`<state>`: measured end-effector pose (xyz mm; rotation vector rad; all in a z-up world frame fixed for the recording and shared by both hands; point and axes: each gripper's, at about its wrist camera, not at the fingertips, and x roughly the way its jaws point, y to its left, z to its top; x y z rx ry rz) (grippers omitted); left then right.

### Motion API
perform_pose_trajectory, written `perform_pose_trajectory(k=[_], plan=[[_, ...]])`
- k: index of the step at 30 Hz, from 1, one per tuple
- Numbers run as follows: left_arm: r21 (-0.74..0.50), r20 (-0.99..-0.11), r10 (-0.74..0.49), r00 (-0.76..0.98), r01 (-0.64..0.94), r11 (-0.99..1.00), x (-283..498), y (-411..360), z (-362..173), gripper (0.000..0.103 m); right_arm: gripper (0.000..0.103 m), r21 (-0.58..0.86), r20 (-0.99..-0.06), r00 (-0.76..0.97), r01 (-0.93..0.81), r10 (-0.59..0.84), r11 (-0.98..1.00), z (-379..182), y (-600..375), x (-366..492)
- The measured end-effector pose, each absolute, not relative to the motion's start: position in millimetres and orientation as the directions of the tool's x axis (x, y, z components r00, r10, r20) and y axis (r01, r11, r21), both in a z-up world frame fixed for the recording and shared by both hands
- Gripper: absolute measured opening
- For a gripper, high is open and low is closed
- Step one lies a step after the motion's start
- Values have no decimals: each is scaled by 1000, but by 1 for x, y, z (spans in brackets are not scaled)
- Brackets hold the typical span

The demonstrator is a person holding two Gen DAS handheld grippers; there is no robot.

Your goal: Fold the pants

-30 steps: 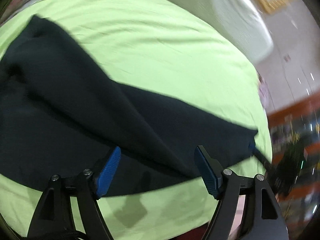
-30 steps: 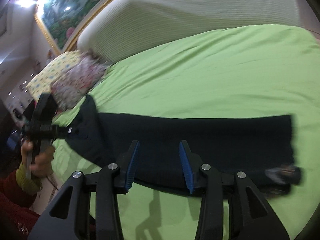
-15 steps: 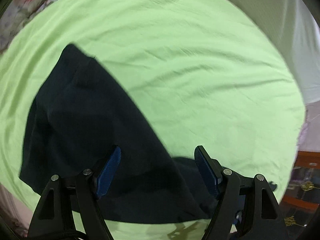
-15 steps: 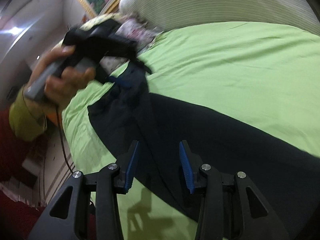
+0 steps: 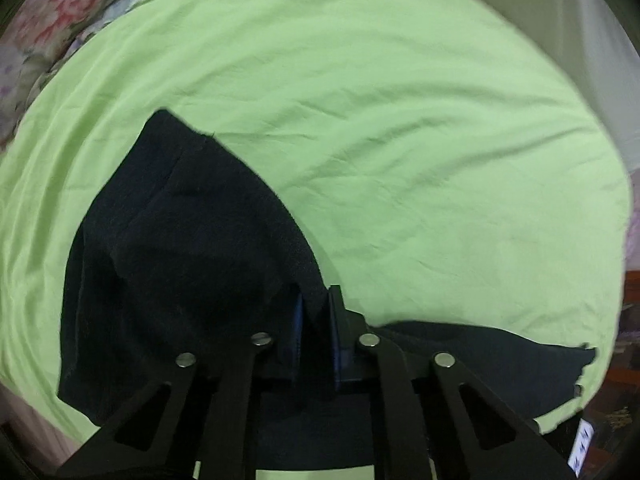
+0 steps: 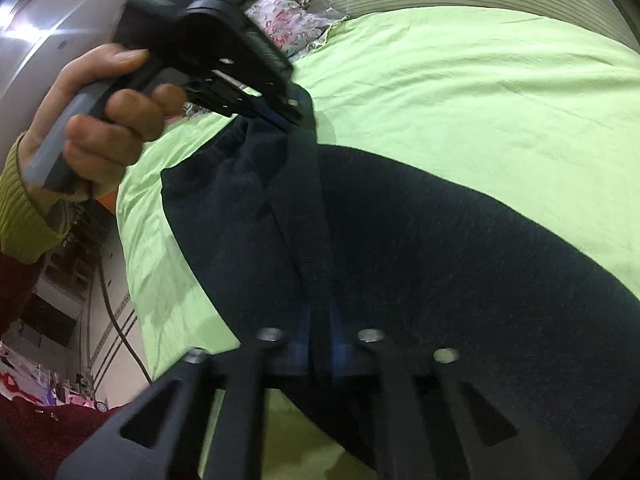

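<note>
Pants (image 5: 180, 272) lie lower left on the green sheet (image 5: 400, 120). Left gripper (image 5: 314, 316) and right gripper (image 6: 320, 332) both pinch the same fabric edge, probably to lift it for a fold.

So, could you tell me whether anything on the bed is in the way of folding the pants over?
Nothing visible is. Both the left gripper and right gripper are shut on the pants, and the green sheet beyond is bare.
</note>
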<state>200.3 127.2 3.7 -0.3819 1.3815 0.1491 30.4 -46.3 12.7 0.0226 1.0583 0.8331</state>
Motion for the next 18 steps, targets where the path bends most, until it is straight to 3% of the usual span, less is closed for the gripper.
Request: perform_pose_trajectory(k=[9,18], plan=[[-427,-849,-249,466,-325,844,92,170,25,5,7,341,-750,239,-659,616,670,35,-46,10],[-592,-757,-330,564,-377,713,14,208,-16,6,7,251,-803,231,-705,550,663,33,-33,-1]])
